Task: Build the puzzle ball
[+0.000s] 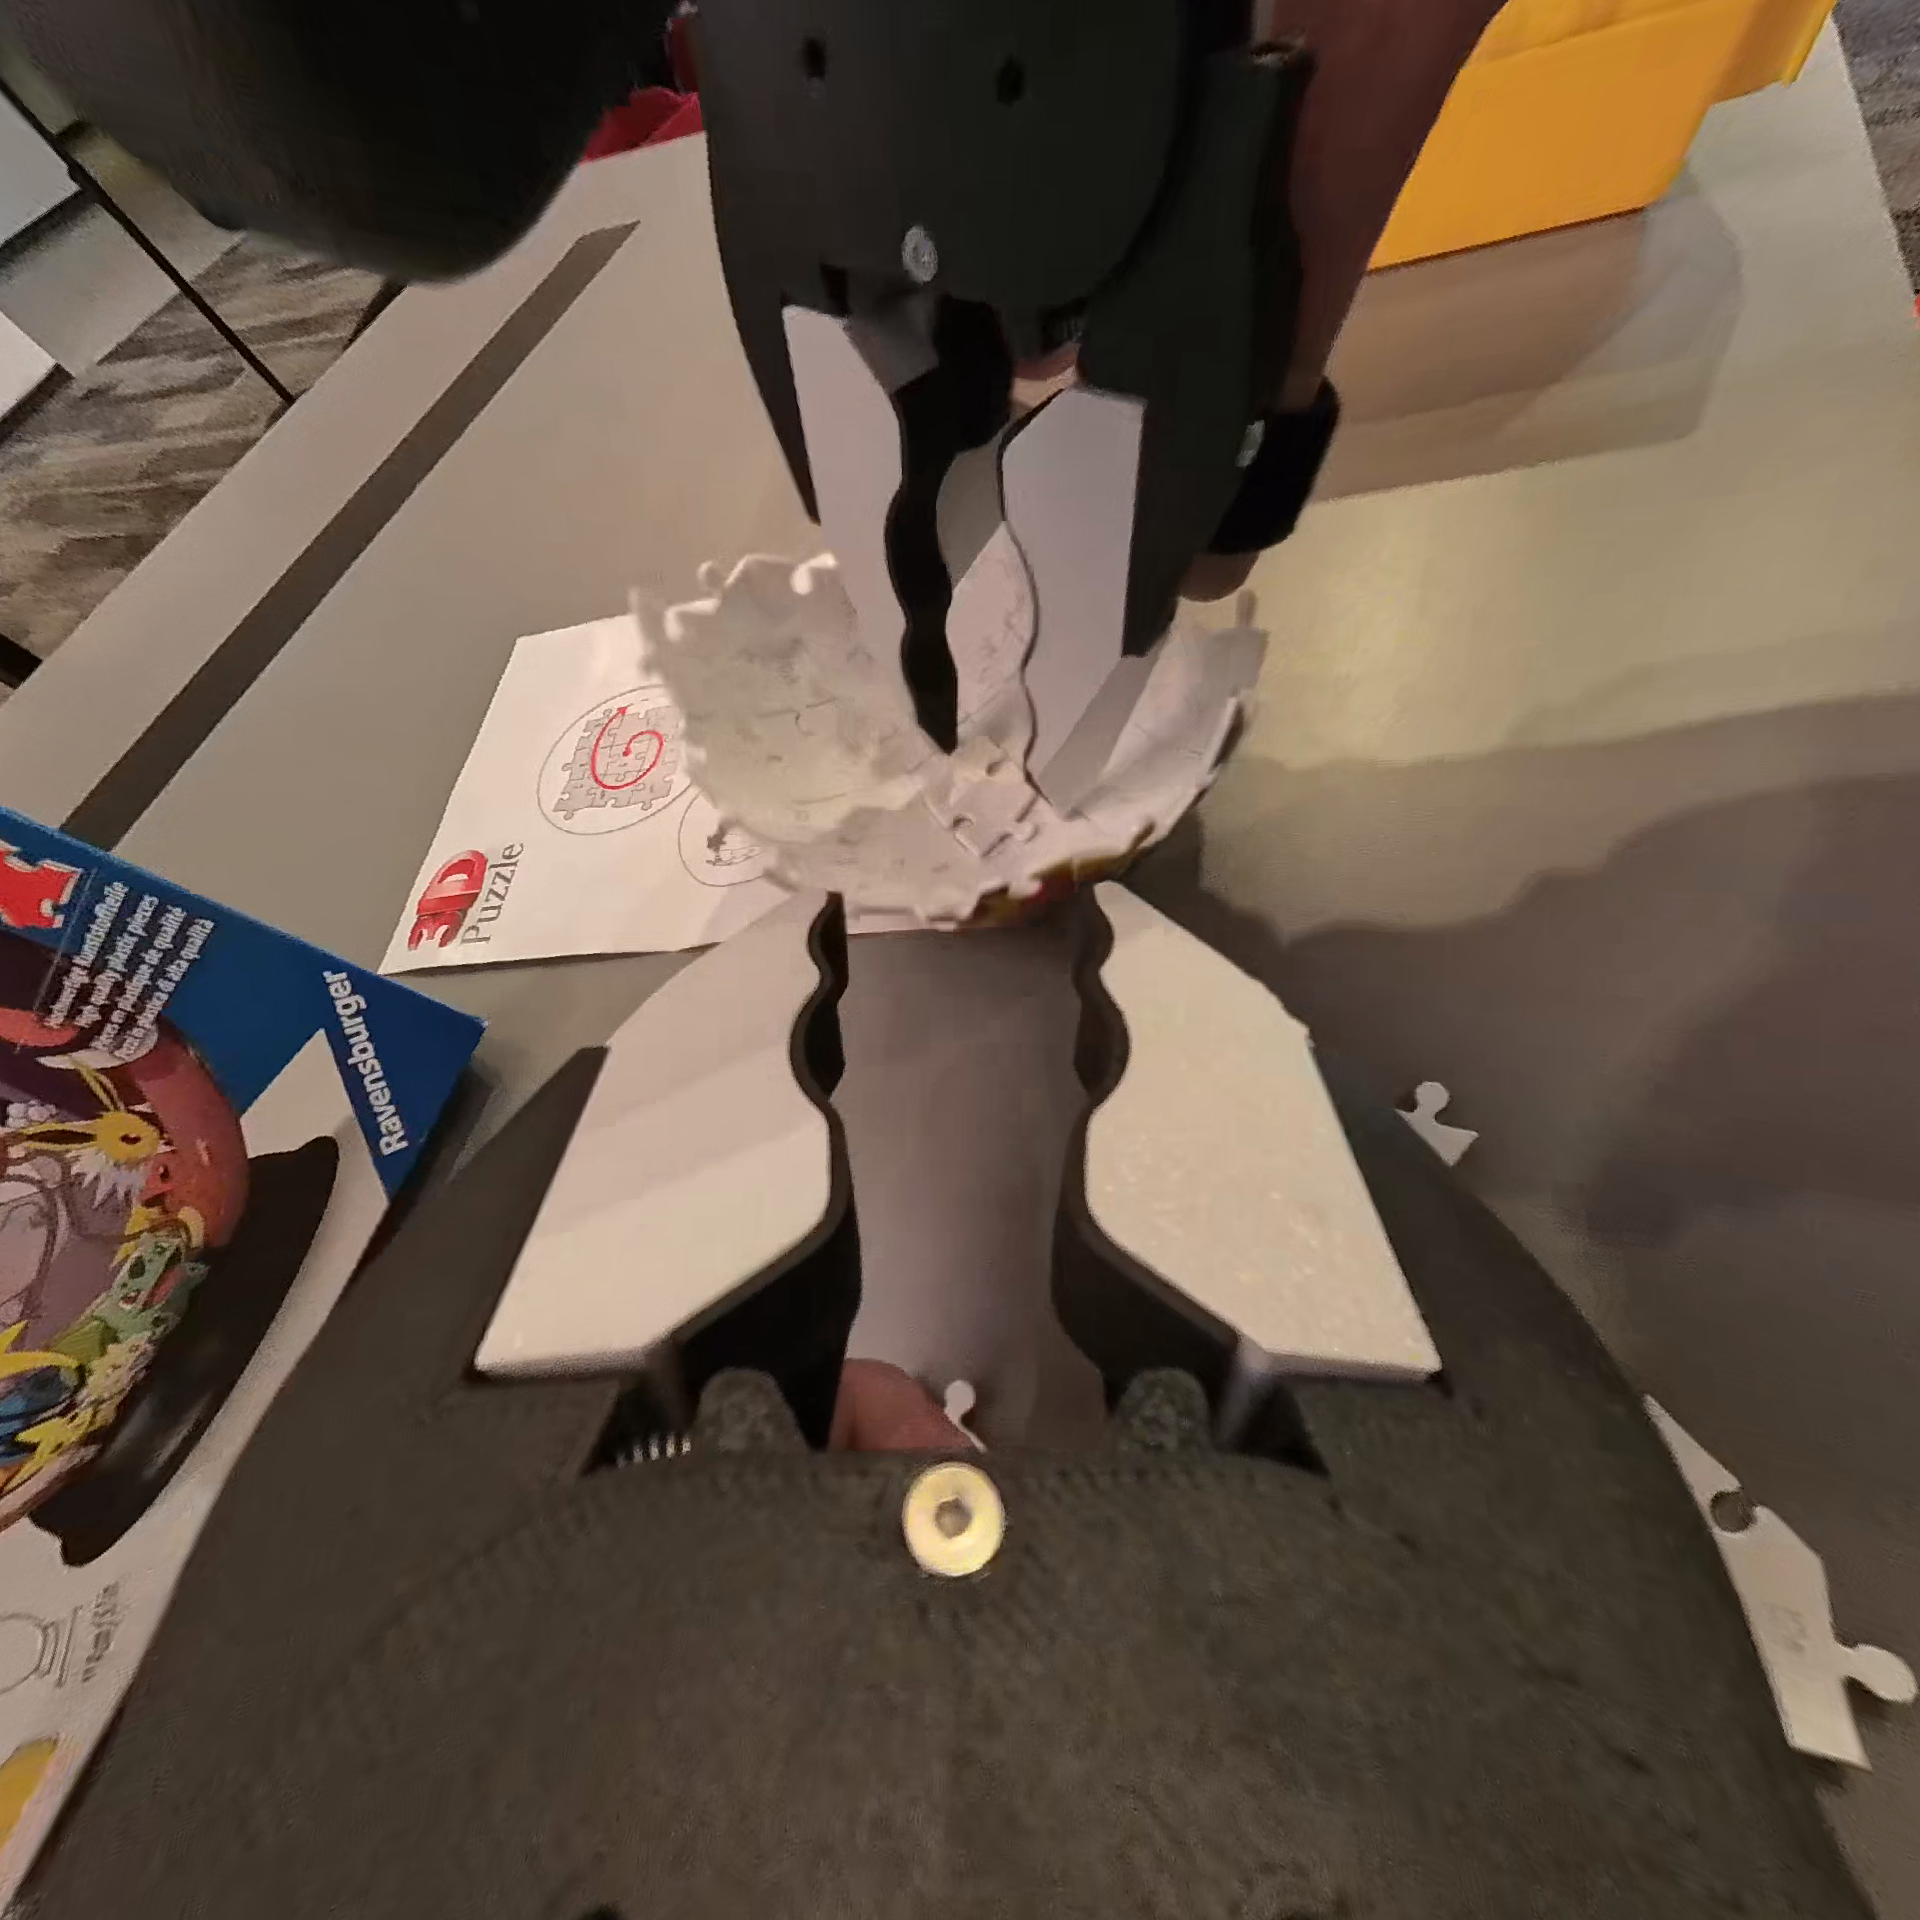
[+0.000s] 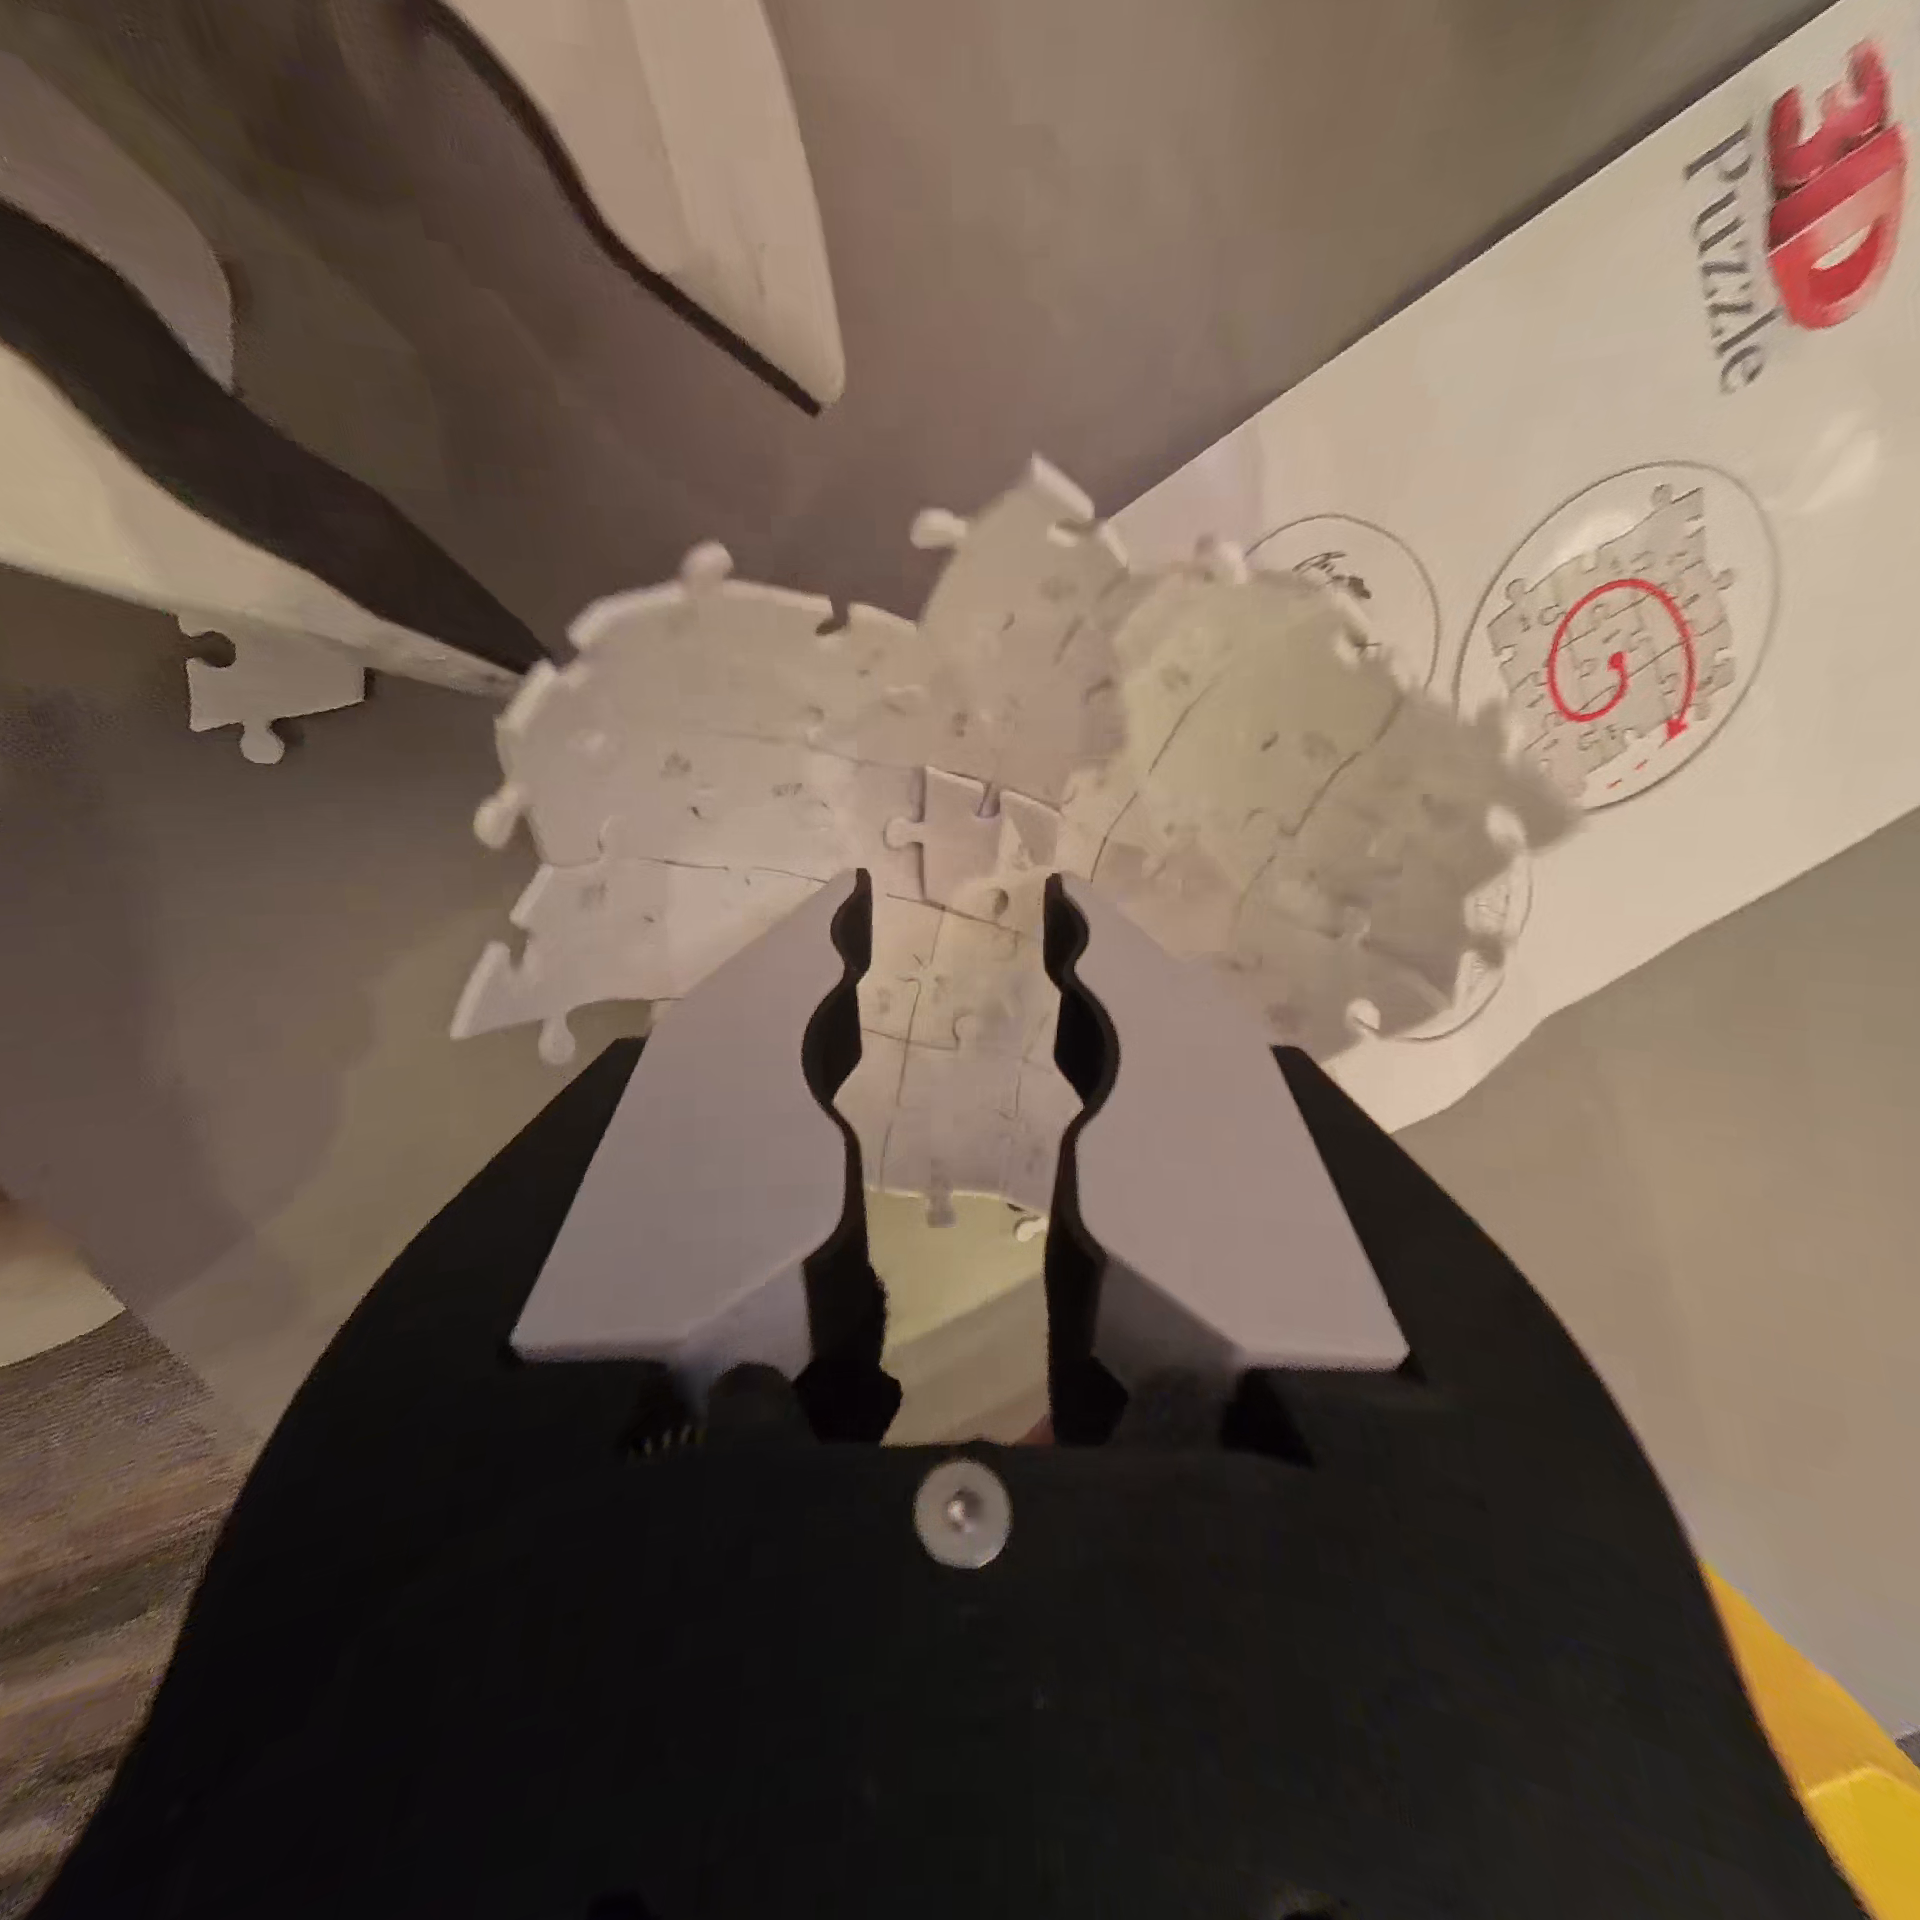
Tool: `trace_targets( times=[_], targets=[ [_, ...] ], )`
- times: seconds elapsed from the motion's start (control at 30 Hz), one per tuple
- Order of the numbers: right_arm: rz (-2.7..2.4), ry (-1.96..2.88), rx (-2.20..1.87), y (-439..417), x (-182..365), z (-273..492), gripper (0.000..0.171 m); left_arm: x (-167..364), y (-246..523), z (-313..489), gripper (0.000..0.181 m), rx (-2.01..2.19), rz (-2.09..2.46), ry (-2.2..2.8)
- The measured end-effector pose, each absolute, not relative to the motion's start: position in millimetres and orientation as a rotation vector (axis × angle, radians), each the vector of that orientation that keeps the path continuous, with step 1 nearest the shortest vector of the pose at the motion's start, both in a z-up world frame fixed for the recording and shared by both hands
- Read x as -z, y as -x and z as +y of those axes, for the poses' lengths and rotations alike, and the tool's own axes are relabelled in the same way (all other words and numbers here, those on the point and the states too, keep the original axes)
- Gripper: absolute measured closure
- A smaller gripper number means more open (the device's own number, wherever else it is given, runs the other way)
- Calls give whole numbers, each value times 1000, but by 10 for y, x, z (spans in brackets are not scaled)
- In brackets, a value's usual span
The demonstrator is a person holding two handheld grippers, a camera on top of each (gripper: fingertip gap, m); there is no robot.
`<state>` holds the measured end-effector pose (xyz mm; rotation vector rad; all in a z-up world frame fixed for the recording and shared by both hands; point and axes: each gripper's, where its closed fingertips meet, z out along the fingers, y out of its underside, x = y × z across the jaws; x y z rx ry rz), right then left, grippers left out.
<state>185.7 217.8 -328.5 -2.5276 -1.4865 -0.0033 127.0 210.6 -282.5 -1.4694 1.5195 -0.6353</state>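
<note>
Half of the ball looks built: a white bowl of joined pieces, sitting on the desk by the paper sheet. The right hand-held gripper reaches into the bowl, fingers spread. The left hand-held gripper waits just beside the rim, spread too, holding nothing. Loose pieces lie nearby. The top half is still to do.

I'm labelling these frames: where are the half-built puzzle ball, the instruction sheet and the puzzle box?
half-built puzzle ball point(image 2: 727, 769): right wrist view, inner white shell.
instruction sheet point(image 1: 520, 790): left wrist view, blank margin.
puzzle box point(image 1: 260, 997): left wrist view, blue corner.
</note>
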Motion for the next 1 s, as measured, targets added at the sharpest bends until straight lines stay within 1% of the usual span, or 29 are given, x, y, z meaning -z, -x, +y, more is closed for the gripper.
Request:
trace_targets(
  times=[0.17,0.33,0.37,0.43,0.7,0.83,1.0],
  targets=[
    [-1489,2556,-39,-1833,3318,2212,136,2871,-1273,2112,140,653,1514,1465],
    [-1506,2603,-100,-1836,3325,2206,138,2849,-1283,2128,140,668,1502,1456],
    [-1513,2605,-111,-1830,3328,2197,139,2844,-1283,2123,140,670,1503,1452],
    [-1502,2616,-126,-1826,3336,2185,147,2844,-1283,2119,139,666,1504,1447],
    [-1449,2616,-150,-1854,3303,2172,147,2830,-1275,2120,139,668,1497,1440],
    [-1402,2580,-185,-1834,3146,2182,148,2811,-1264,2126,139,663,1493,1438],
    [-1280,2493,-227,-1856,2736,2202,147,2781,-1240,2147,139,653,1488,1441]
  ],
)
